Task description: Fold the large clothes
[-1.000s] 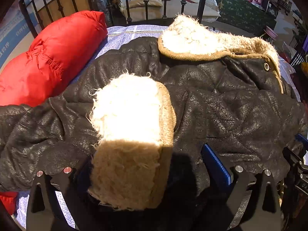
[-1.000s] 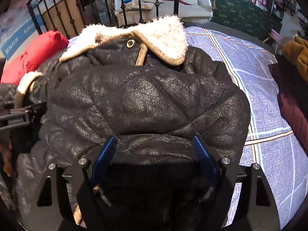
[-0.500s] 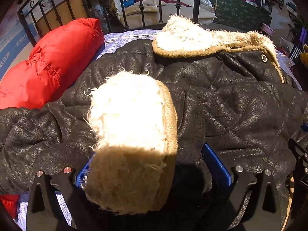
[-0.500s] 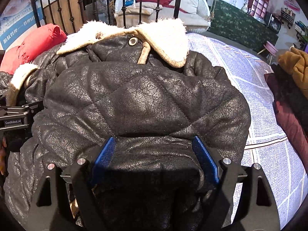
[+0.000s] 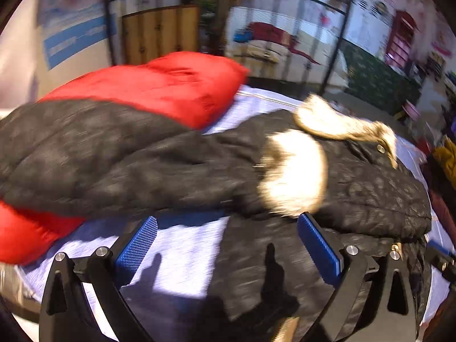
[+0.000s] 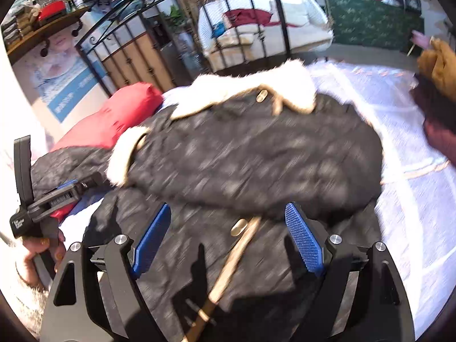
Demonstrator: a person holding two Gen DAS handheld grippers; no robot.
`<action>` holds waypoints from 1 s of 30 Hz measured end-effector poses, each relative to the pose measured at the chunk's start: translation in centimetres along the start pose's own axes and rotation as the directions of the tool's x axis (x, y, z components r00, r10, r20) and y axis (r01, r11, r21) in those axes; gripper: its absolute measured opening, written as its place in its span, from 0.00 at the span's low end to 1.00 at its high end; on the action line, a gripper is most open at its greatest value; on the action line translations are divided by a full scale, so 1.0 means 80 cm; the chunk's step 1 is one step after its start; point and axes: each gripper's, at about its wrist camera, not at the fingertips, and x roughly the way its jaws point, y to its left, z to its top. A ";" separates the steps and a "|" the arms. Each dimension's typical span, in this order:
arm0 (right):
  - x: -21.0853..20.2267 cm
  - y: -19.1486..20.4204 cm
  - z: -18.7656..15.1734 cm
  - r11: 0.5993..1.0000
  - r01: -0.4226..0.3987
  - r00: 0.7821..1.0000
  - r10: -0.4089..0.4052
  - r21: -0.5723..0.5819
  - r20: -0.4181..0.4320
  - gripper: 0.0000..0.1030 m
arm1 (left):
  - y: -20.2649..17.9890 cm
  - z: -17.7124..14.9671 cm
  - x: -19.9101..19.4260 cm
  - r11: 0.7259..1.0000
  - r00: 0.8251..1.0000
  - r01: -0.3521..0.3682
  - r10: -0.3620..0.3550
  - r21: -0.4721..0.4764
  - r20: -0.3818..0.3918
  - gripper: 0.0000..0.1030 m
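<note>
A black quilted jacket (image 6: 256,154) with a cream fleece collar (image 6: 250,85) lies on the bed, its sides folded in over the front. One sleeve lies across it, ending in a fleece cuff (image 5: 293,171). My left gripper (image 5: 228,245) is open above the jacket's near edge and the sheet, holding nothing. My right gripper (image 6: 228,239) is also open, over the jacket's lower part with its tan drawstring (image 6: 228,268); the pads touch no cloth. In the right wrist view the left gripper (image 6: 65,191) shows at the left edge, held by a hand (image 6: 37,250).
A red puffer jacket (image 5: 159,85) lies along the bed's left side, partly under the black sleeve. The lavender checked sheet (image 6: 404,199) shows to the right. Dark red and mustard clothes (image 6: 439,108) lie at the right edge. A black iron bed frame (image 6: 273,14) stands behind.
Both grippers have pulled back and upward from the jacket. The left one let go of the fleece cuff, which now lies on the jacket. The right one released the folded side.
</note>
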 end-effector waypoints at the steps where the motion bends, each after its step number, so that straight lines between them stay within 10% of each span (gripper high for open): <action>1: 0.003 0.007 -0.009 1.000 -0.025 1.000 0.025 -0.005 -0.016 0.80 | 0.026 -0.003 -0.006 0.999 0.999 -0.032 0.033 -0.042 0.006 0.94; 10: -0.003 0.044 -0.032 0.996 -0.025 1.000 0.026 -0.080 0.003 0.80 | 0.232 0.023 -0.071 0.877 0.955 -0.233 0.287 -0.420 0.071 0.94; 16: -0.013 0.037 -0.031 0.996 0.000 1.000 0.003 -0.086 0.024 0.80 | 0.299 0.039 -0.062 0.828 0.966 -0.172 0.248 -0.533 0.074 0.87; 24: -0.018 0.013 -0.040 0.998 0.040 0.999 -0.039 -0.051 0.023 0.80 | 0.273 0.069 -0.061 0.872 0.954 -0.205 0.280 -0.445 0.109 0.32; 30: -0.025 -0.004 -0.039 0.999 0.048 0.998 -0.047 -0.025 0.038 0.80 | 0.204 0.098 -0.107 0.936 0.946 -0.100 0.194 -0.336 0.258 0.22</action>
